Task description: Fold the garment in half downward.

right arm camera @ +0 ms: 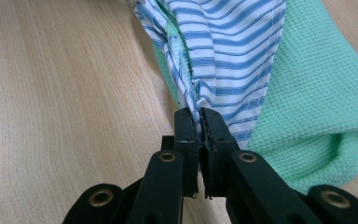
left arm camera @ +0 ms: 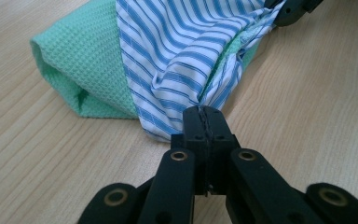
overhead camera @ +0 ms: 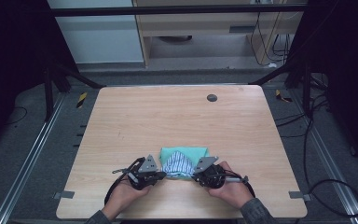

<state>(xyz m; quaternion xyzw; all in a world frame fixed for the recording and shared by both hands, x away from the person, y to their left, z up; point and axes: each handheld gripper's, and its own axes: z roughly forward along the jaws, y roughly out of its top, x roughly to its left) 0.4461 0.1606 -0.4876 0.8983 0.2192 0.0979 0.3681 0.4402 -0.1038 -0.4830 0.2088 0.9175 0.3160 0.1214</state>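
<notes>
My left gripper [left arm camera: 204, 113] is clenched on a gathered corner of the striped cloth [left arm camera: 182, 51], and my right gripper [right arm camera: 198, 117] pinches the opposite corner the same way. The cloth stretches between the two of them, just ahead of each pair of jaws, and drapes over the green waffle towel [left arm camera: 74, 70], which lies folded on the tabletop [overhead camera: 177, 121] directly beyond my grippers. As I judge it, both grasps are made and the striped cloth is lifted at its near edge. Folding it or laying it flat is yet to do; the green towel already looks folded.
</notes>
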